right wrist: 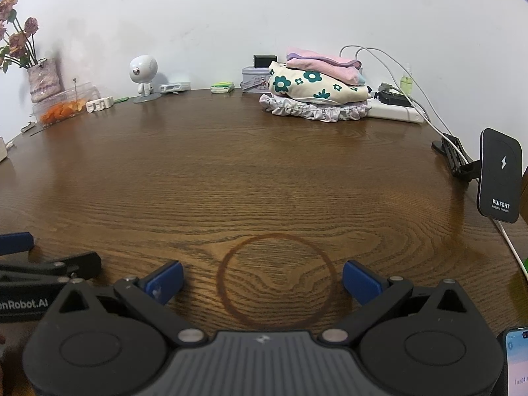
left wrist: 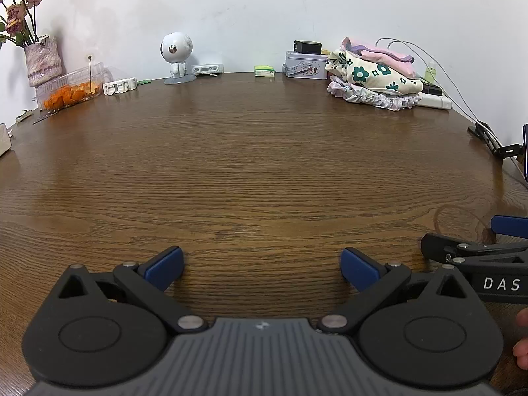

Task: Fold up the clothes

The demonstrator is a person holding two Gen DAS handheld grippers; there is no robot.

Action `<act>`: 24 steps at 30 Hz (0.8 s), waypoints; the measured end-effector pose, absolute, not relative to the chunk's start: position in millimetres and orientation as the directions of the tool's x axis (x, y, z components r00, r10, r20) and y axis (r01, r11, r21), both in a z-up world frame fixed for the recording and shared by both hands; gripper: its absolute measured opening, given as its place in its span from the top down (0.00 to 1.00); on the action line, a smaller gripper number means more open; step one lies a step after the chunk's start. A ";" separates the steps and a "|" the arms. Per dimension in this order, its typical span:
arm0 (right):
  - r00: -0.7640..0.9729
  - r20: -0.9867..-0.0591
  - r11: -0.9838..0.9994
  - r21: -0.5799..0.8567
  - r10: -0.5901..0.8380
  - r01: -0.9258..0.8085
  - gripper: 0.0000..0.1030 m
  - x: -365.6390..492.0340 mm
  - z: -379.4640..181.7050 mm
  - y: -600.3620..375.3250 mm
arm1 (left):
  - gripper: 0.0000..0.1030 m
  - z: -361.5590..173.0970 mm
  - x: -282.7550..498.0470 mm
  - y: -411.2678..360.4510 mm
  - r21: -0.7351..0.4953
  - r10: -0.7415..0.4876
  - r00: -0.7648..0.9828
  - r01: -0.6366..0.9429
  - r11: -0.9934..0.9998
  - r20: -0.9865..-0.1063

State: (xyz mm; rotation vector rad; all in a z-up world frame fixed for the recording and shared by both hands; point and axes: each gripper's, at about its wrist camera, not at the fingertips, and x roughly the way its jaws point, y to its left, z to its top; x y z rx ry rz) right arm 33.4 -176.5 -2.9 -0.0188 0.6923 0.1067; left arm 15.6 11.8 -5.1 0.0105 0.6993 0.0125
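Clothes are stacked folded at the table's far right edge, touching a white power strip with cables behind. Left gripper and right gripper are held wide open and empty near the front edge, well apart from the stack; if the pile is pulled carelessly, cables could be snagged or the stack toppled

Right hand-held gripper spread; folded clothes far.

Dark wood-grain table against a plain white wall — evenly lit.
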 end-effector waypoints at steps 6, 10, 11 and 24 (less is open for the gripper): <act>0.765 -0.638 0.995 0.018 0.086 -0.097 0.00 32.5 -3.2 -176.5 | 0.00 -5.1 16.6 11.5 0.010 0.010 0.767 -0.004 1.000 -0.642; 0.765 -0.638 0.995 0.019 0.085 -0.094 0.00 32.8 -3.0 -177.2 | 0.00 -5.2 17.5 10.9 0.010 0.010 0.767 -0.005 1.000 -0.642; 0.765 -0.638 0.995 0.019 0.085 -0.094 0.00 32.7 -3.0 -177.2 | 0.00 -5.3 17.6 10.9 0.010 0.010 0.767 -0.005 1.000 -0.642; 0.766 -0.638 0.996 0.018 0.083 -0.093 0.00 32.5 -3.3 -176.8 | 0.00 -4.6 17.6 10.9 0.008 0.007 0.767 -0.003 1.000 -0.641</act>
